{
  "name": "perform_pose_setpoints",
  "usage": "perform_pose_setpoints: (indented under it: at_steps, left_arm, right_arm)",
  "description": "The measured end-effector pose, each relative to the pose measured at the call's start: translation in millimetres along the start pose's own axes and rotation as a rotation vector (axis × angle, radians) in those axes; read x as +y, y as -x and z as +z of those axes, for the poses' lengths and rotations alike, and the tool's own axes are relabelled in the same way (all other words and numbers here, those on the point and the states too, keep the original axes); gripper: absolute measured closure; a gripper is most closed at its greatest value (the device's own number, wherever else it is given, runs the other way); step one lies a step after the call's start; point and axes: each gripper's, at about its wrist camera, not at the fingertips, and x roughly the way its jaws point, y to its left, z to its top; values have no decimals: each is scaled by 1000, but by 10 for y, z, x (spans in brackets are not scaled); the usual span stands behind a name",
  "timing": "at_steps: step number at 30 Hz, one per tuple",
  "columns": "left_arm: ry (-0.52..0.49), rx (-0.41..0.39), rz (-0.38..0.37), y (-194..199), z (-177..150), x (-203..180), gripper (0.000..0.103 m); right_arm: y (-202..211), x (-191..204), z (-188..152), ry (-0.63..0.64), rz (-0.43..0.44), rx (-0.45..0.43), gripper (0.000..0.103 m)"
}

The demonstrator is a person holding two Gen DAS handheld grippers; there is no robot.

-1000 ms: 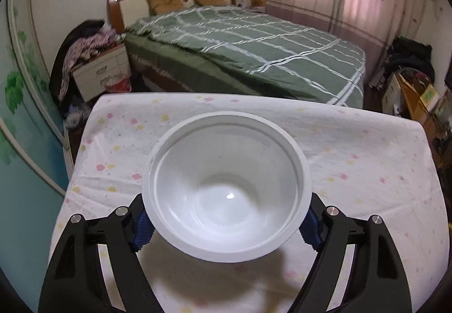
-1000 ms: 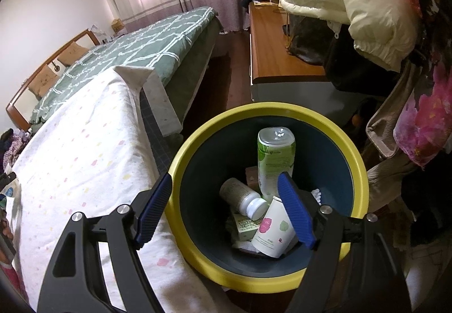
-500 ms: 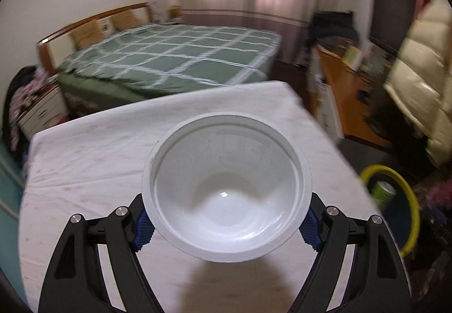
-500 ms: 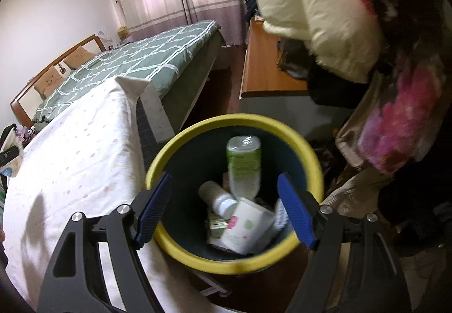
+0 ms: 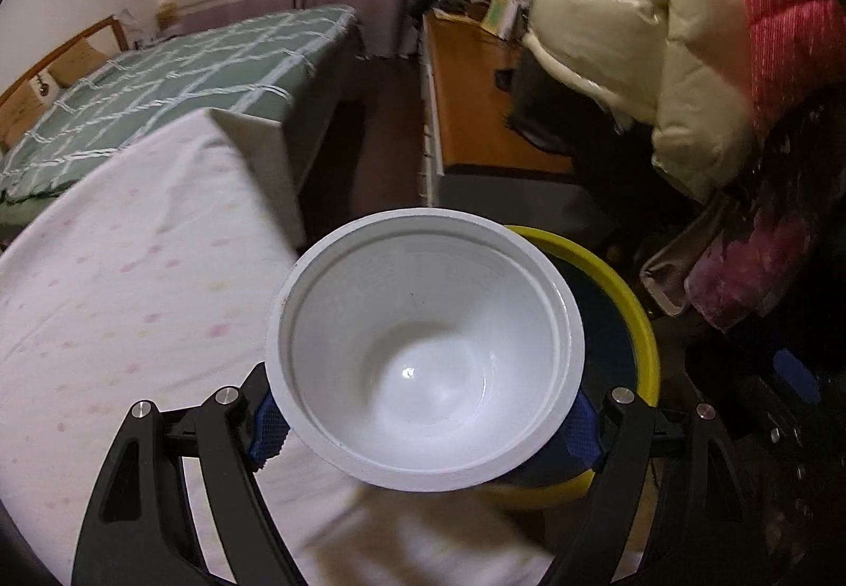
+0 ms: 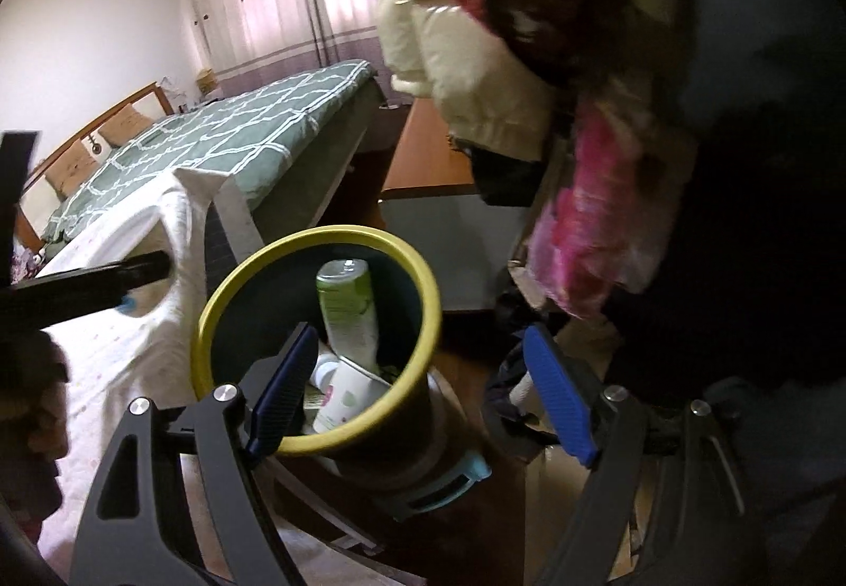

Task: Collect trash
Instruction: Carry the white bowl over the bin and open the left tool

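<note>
My left gripper [image 5: 425, 432] is shut on a white plastic bowl [image 5: 423, 364], mouth up, held partly over the yellow-rimmed dark bin [image 5: 642, 321] beside the table. In the right wrist view the bin [image 6: 317, 247] stands on the floor and holds a green bottle [image 6: 349, 311], a white cup [image 6: 343, 393] and other trash. My right gripper [image 6: 417, 398] is open and empty, above the bin's near rim. The left gripper's arm [image 6: 84, 284] shows at the left of that view.
A table with a white dotted cloth [image 5: 132, 279] lies left of the bin. A green bed [image 5: 174, 73] is behind it. A wooden desk [image 5: 476, 99] and hanging coats [image 5: 661, 30] crowd the right side. A light-blue object [image 6: 449, 480] lies by the bin's base.
My left gripper has swung right with the bowl, from over the table to the bin. My right gripper has pulled back and to the right, and the bin now sits further left in its view.
</note>
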Motion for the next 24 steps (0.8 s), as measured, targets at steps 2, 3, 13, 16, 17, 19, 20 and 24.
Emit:
perform_pose_setpoints:
  at_steps: [2, 3, 13, 16, 17, 19, 20, 24]
  left_arm:
    - [-20, 16, 5, -111, 39, -83, 17]
    - [-26, 22, 12, -160, 79, -95, 8]
    - [46, -132, 79, 756, -169, 405, 5]
    - [106, -190, 110, 1232, -429, 710, 5]
    - [130, -203, 117, 1367, -516, 809, 5]
    - [188, -236, 144, 1678, -750, 1024, 5]
    - [217, -251, 172, 1833, -881, 1134, 5]
    - [293, -281, 309, 2311, -1388, 1491, 5]
  right_arm:
    - [13, -28, -2, -6, 5, -2, 26]
    - [23, -21, -4, -7, 10, -3, 26]
    - [142, 319, -32, 56, 91, 2, 24]
    - [212, 523, -46, 97, 130, -4, 23]
    - [246, 634, -55, 118, 151, -8, 23]
    - [309, 789, -69, 148, 179, -16, 23]
    - [343, 875, -72, 164, 191, -21, 23]
    - [518, 1111, -75, 207, 231, -56, 23]
